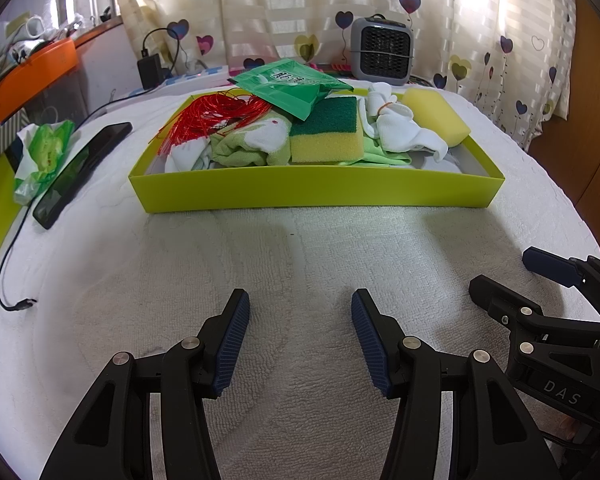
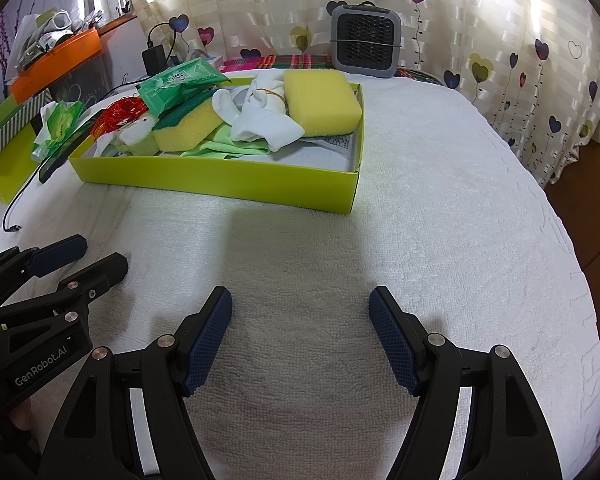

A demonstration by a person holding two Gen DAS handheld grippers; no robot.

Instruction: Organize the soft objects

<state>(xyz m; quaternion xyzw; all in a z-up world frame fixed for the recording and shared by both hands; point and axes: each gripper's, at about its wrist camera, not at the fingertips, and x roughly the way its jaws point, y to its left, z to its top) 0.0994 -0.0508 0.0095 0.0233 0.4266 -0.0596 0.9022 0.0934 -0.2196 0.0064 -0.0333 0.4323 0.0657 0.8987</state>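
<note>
A shiny lime box [image 1: 316,192] sits on the fluffy white towel [image 1: 300,264], full of squishy sponges [image 1: 326,136], soft white socks [image 1: 400,128] and cloths. It lies well ahead of the left gripper [image 1: 300,332] and right gripper [image 2: 300,332], both spread apart, holding nothing

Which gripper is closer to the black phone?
Left. The left gripper hovers on the phone's side of the towel; the right gripper sits farther over, beyond the left one.
</note>
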